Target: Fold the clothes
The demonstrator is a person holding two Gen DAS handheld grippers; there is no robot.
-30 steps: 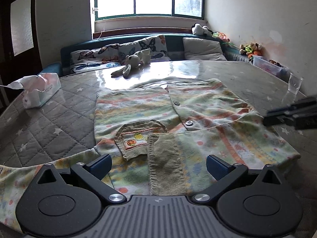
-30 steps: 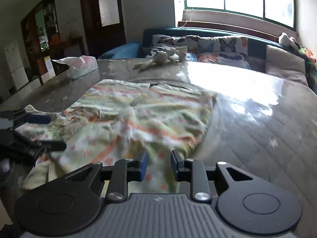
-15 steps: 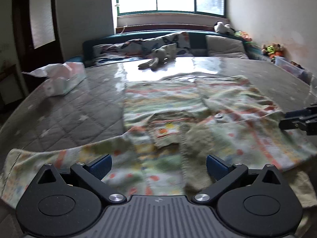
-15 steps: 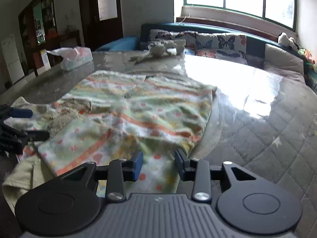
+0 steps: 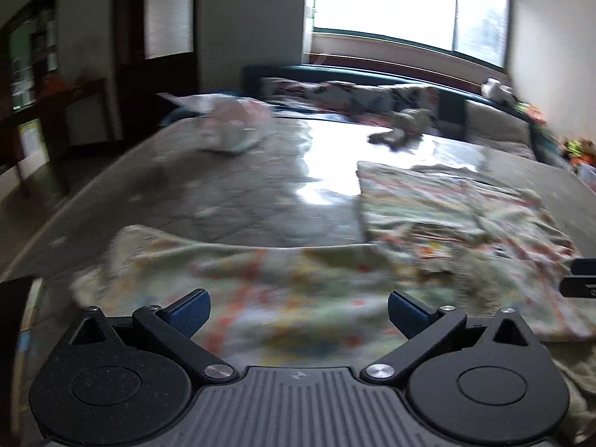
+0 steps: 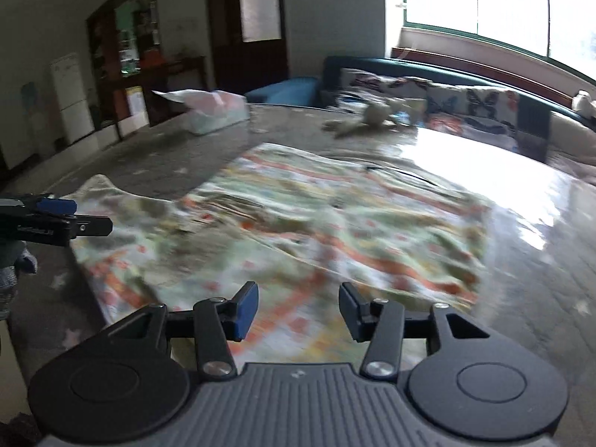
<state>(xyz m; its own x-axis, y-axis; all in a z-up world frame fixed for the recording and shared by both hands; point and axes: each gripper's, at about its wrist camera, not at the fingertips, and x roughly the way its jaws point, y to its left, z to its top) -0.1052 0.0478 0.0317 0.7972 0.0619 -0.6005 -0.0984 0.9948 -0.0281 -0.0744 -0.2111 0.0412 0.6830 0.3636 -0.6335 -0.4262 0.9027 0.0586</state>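
Patterned cardigan is lying spread flat on the quilted table, covering most of the near half. Using the cardigan as reference from here.

Left gripper is hovering just above the cardigan's left sleeve, which is stretching out sideways from the body toward the table's near-left edge. Jaws are standing wide apart, blue pads on either side of the fabric below, not pressing on it, nothing held. In the right wrist view the same left gripper is showing at the sleeve end, side-on.

Right gripper is sitting over the cardigan's near hem on the opposite side from the sleeve. Its jaws are opening, roughly half spread; cloth is showing below and between the pads, but the pads aren't gripping it. Its fingertips are poking into the left wrist view at the cardigan's right edge.

Both views are motion-blurred, so print detail and buttons are hard to make out. A pocket patch is sitting on the cardigan front, near the middle.

Beyond the cardigan's far-left corner: tissue box, well apart from it. Beyond its far edge: soft toy lying on the table, near but not touching. Behind that, sofa with butterfly cushions under the window.
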